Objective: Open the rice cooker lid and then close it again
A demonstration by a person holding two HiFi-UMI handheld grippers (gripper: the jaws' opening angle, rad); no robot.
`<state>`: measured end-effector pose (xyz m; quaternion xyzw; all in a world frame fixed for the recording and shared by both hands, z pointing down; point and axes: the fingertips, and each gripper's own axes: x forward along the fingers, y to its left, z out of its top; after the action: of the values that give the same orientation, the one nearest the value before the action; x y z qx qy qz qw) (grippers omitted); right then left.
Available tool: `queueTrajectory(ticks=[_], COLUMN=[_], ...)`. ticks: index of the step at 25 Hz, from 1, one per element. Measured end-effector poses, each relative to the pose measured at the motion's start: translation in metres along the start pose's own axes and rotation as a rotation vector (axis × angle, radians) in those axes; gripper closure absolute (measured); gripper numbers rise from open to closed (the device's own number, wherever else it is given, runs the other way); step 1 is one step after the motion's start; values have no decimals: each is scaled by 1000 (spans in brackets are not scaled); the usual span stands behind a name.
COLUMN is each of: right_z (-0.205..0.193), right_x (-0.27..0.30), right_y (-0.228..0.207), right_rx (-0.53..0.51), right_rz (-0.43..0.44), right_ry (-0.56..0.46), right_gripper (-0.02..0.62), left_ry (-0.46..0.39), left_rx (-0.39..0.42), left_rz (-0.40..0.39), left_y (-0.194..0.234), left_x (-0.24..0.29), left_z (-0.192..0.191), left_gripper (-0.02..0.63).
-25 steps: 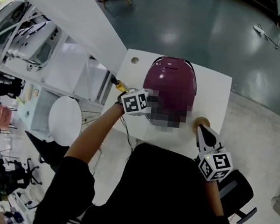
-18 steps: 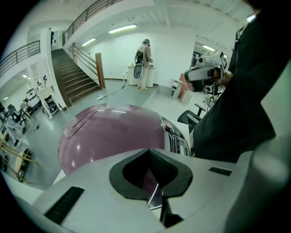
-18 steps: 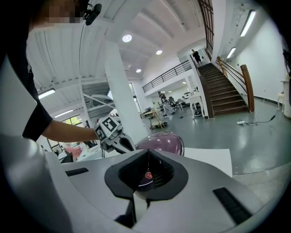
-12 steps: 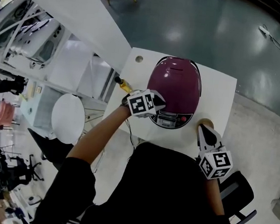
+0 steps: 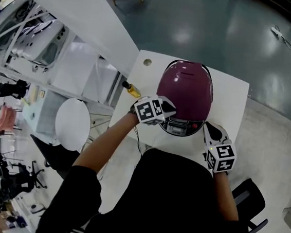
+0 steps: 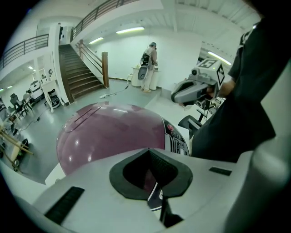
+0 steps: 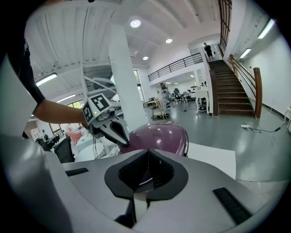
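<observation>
A purple rice cooker (image 5: 185, 94) stands on the white table (image 5: 233, 97) with its lid down and its control panel (image 5: 178, 126) facing me. My left gripper (image 5: 168, 109) is shut with nothing in it, its tip against the cooker's front left by the panel. My right gripper (image 5: 209, 130) is shut and empty at the cooker's front right, close beside the base. In the left gripper view the shut tips (image 6: 150, 157) sit over the purple lid (image 6: 109, 134). The right gripper view has the shut tips (image 7: 148, 157) before the cooker (image 7: 159, 134), with the left gripper (image 7: 116, 131) at its left.
A yellow-handled tool (image 5: 131, 90) lies at the table's left edge, near a round hole (image 5: 147, 62). A round white stool (image 5: 72, 124) stands to the left below shelving. A black office chair (image 5: 250, 202) is behind me on the right. Bare floor lies beyond the table.
My right gripper has come down and forward to the cooker's front right and now covers the tan round thing on the table. The left gripper has kept its place at the front left.
</observation>
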<state>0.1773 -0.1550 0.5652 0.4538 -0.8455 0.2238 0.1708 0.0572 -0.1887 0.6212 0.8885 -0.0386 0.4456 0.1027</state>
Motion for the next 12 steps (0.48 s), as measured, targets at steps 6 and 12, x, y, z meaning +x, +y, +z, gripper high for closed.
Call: queueTrajectory(ticks=[6, 12], right_z=[-15, -29], right_x=[39, 58], right_y=[-4, -6], right_rx=[-5, -31], right_rz=[27, 25], right_ry=[93, 173], right_gripper=[594, 595], left_ry=[7, -26], left_rx=[11, -2], left_rz=[-2, -22], left_y=[-1, 0], left_x=[1, 0], left_z=[0, 3], left_gripper=[603, 603])
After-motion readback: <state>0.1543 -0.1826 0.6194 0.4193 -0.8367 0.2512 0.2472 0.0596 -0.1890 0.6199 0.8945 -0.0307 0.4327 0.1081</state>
